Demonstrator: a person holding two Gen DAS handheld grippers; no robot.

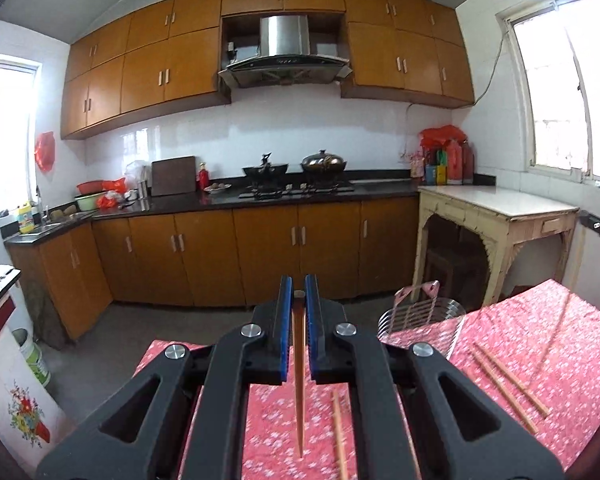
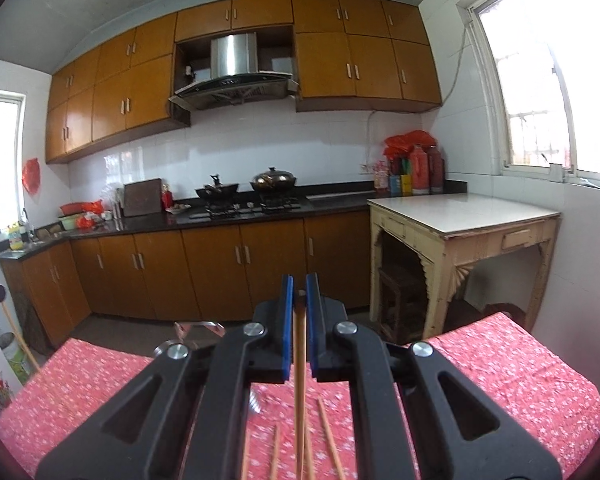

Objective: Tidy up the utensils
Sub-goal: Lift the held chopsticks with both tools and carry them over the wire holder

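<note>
My left gripper (image 1: 299, 288) is shut on a wooden chopstick (image 1: 299, 380) that hangs down between the blue pads, above the red flowered tablecloth (image 1: 560, 360). A metal utensil holder (image 1: 420, 320) stands on the table just right of it. Loose chopsticks (image 1: 508, 388) lie on the cloth to the right, and one more (image 1: 339, 432) lies below the gripper. In the right wrist view, my right gripper (image 2: 299, 288) is shut on a chopstick (image 2: 299, 392) held upright. Several chopsticks (image 2: 330, 436) lie on the cloth beneath it. The holder's rim (image 2: 198, 326) peeks out left of the gripper.
Beyond the table are the floor, brown lower cabinets (image 1: 260, 248) and a dark counter with a stove and pots (image 1: 296, 176). A pale side table (image 2: 460, 224) stands at the right under a window. A white appliance with a flower print (image 1: 16, 392) is at the left.
</note>
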